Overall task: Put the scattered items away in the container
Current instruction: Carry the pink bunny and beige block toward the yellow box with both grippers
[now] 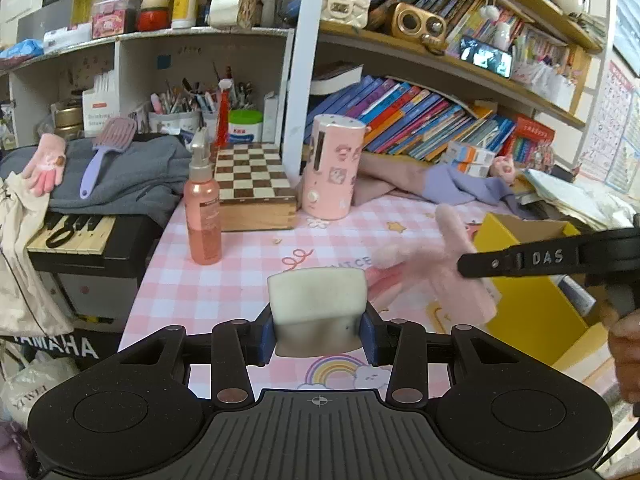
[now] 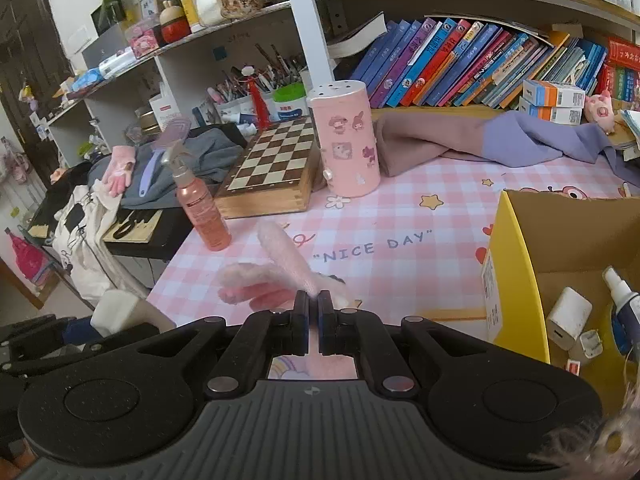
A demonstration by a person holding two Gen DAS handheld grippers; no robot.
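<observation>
Left hand-held gripper (image 1: 318, 312): jaws clamped on a white soft rectangular block (image 1: 317, 292), above the pink checked desk (image 1: 240, 276).

Right hand-held gripper (image 2: 313, 300): jaws pressed together on a fuzzy pink knit glove (image 2: 276, 268), glove hanging blurred just ahead of the fingertips.

To its right, yellow cardboard box (image 2: 516, 264), open, holding a white charger (image 2: 568, 316).

Farther ahead: pink pump bottle (image 2: 202, 208), wooden chessboard box (image 2: 272, 164), pink cylindrical canister (image 2: 348, 140).

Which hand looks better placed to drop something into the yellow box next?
The right one, probably. Its gripper is shut on the fluffy pink glove, and the yellow box sits close on its right. The left gripper holds a white block farther from the box.
</observation>
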